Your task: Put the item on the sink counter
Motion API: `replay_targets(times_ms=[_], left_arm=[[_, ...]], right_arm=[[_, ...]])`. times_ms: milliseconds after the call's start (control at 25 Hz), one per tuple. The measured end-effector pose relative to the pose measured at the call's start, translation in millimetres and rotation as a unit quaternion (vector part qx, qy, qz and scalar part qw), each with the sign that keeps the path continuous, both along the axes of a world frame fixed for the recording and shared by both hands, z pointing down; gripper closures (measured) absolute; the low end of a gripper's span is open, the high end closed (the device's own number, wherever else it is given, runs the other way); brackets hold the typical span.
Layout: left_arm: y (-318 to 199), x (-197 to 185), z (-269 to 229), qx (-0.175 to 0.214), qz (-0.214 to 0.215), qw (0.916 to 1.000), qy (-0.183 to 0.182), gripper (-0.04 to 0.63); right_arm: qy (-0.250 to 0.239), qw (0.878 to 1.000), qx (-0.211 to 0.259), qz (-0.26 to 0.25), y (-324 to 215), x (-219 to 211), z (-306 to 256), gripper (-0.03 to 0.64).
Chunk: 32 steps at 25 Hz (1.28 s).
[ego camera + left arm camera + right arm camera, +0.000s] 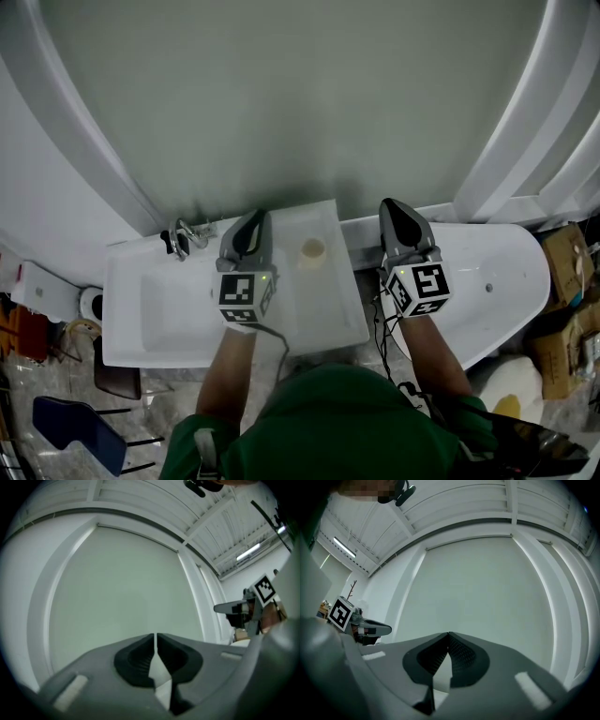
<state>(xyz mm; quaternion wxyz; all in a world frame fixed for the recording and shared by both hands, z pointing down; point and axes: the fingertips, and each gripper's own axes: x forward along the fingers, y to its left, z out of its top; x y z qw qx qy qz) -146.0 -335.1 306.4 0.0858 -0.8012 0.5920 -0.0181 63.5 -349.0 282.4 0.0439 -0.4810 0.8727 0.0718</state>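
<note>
1. The round cream item point(312, 250) stands on the white worktop point(328, 309), right of the sink point(159, 309).
2. The left gripper point(253, 217) is just beside it; its jaws are almost together, with nothing inside.
3. The right gripper point(394, 206) is further away, its jaws together and empty.

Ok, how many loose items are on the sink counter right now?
1: a small pale round item on the flat part of the sink counter, right of the basin, between the left gripper and right gripper. Others could be hidden beneath the grippers.
</note>
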Motion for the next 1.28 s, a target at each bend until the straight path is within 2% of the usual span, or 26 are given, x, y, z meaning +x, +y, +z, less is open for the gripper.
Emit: replay_targets(times_ms=[1280], left_arm=[[-9.8, 0.4, 12.5, -0.019, 0.010, 0.9997, -0.009, 0.578]], right_arm=[[-0.002, 1.000, 0.002, -0.003, -0.8, -2.8, -1.2, 0.620]])
